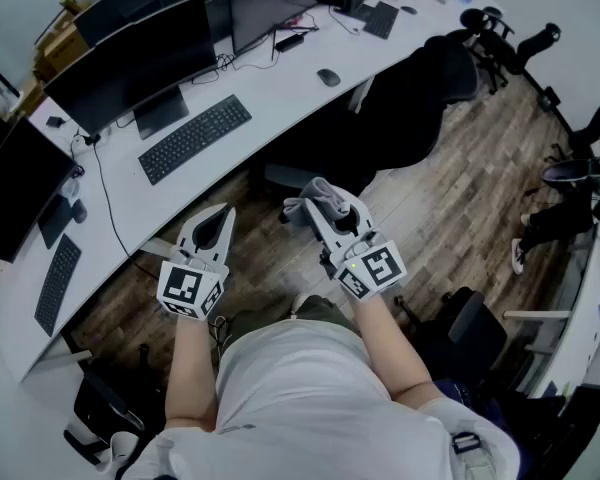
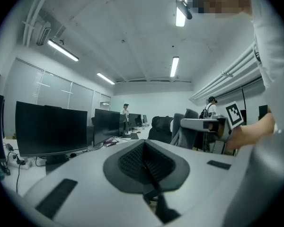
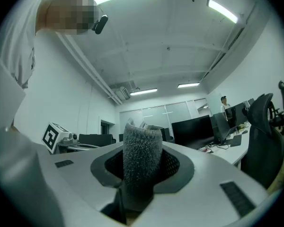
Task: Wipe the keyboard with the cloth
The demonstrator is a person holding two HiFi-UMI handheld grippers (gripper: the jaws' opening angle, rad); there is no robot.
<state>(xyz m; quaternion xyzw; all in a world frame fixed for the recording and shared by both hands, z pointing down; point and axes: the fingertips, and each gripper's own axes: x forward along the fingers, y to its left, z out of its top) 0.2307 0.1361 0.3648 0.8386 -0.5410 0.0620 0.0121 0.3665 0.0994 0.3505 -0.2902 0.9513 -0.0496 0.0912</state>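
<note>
Long curved white desk (image 1: pixel 300 88) along left and top, wood floor (image 1: pixel 460 188) beneath. Black monitor (image 1: pixel 130 63) on stand at desk's far edge, second monitor (image 1: pixel 15 183) further left, thin cable (image 1: pixel 102 193) trailing across desk between them. Dark mouse (image 1: pixel 327 77) on desk near black office chair (image 1: pixel 410 98), chair pushed up against desk. Strip lights (image 2: pixel 174 66) on ceiling; person (image 2: pixel 126 113) standing far back by more monitors

Cloth (image 3: pixel 142 160): lower end hidden between fingers (image 3: pixel 71 174). Keyboard (image 1: pixel 194 137): key legends too small to read. Monitor (image 1: pixel 10 190), left of Keyboard: cut by frame edge.
</note>
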